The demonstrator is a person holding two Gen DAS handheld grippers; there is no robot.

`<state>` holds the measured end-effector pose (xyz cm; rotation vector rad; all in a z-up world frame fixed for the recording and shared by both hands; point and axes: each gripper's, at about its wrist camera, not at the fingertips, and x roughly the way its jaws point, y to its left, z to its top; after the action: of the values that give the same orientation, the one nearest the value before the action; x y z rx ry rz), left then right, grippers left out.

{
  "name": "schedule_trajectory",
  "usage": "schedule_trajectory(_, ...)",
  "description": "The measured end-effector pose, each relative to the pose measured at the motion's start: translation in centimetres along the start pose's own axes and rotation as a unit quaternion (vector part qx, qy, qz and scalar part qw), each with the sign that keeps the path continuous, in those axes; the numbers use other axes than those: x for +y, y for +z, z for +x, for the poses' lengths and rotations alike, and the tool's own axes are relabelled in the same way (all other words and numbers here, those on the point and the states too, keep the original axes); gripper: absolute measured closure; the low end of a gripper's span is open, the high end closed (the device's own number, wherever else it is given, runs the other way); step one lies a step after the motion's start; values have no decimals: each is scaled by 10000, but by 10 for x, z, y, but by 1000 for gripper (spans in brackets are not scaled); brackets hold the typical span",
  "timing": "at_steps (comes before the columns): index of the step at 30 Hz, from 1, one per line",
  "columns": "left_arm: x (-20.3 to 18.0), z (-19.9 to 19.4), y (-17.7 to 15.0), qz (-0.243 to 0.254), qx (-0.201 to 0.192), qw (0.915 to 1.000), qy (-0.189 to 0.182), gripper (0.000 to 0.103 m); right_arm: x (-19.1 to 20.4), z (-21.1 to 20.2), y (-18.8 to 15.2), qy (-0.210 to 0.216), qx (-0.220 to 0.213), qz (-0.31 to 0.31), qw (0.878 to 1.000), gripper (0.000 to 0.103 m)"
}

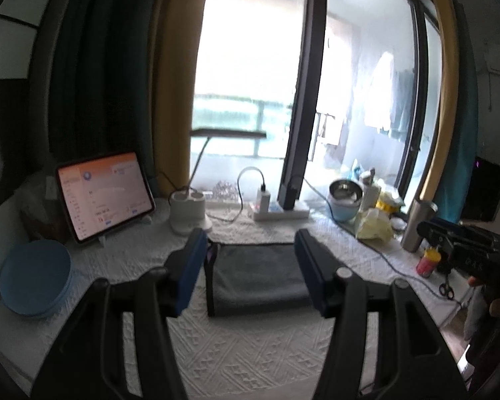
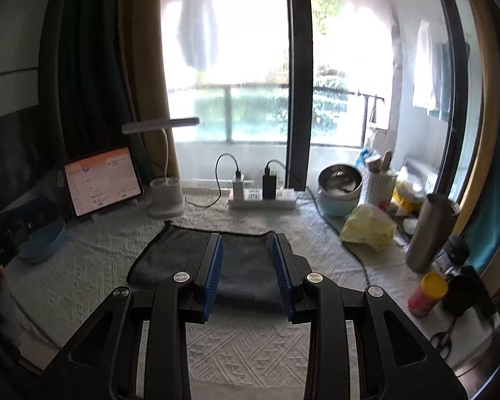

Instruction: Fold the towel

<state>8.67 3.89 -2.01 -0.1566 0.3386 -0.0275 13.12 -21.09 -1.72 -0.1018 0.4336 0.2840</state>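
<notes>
A dark grey towel (image 1: 256, 276) lies folded flat on the white textured table cover (image 1: 243, 360); it also shows in the right wrist view (image 2: 246, 263). My left gripper (image 1: 250, 250) is open and empty, held above the table with the towel seen between its blue pads (image 1: 188, 273). My right gripper (image 2: 248, 246) is open and empty, above the towel's near half, blue pads (image 2: 215, 270) apart. The right gripper's body shows at the right edge of the left wrist view (image 1: 463, 243).
A lit tablet (image 1: 105, 196) stands back left beside a blue bowl (image 1: 35, 283). A white lamp base (image 1: 188, 211), power strip (image 1: 280, 211), steel bowl (image 2: 340, 186), yellow bag (image 2: 368, 228), metal tumbler (image 2: 431, 233), red-and-yellow bottle (image 2: 426, 295) and scissors (image 1: 446, 288) line the back and right.
</notes>
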Motion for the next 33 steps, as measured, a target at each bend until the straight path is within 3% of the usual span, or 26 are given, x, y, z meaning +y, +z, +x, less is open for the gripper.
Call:
schedule_trajectory(3, -1, -15, 7, -46, -191, 9998, -44, 26, 1, -18, 6, -86, -162, -105, 9998, 70)
schedule_trajectory(10, -8, -40, 24, 189, -502, 9985, 68, 11, 4, -62, 22, -144, -673, -138, 9975, 67)
schedule_trajectory(12, -13, -49, 28, 311, -648, 9973, 130, 10, 5, -75, 25, -118, -819, -111, 9965, 46)
schedule_trajectory(15, -21, -66, 32, 471, -839, 9947, 358, 7, 6, -95, 31, -44, -1108, -59, 9938, 31)
schedule_trajectory(24, -23, -91, 40, 554, -1214, 9899, 469, 5, 4, -115, 35, -149, -1368, -18, 9905, 24)
schedule_trajectory(33, -25, -89, 37, 559, -1221, 9898, 482, 5, 2, -111, 34, -230, -1342, -14, 9907, 21)
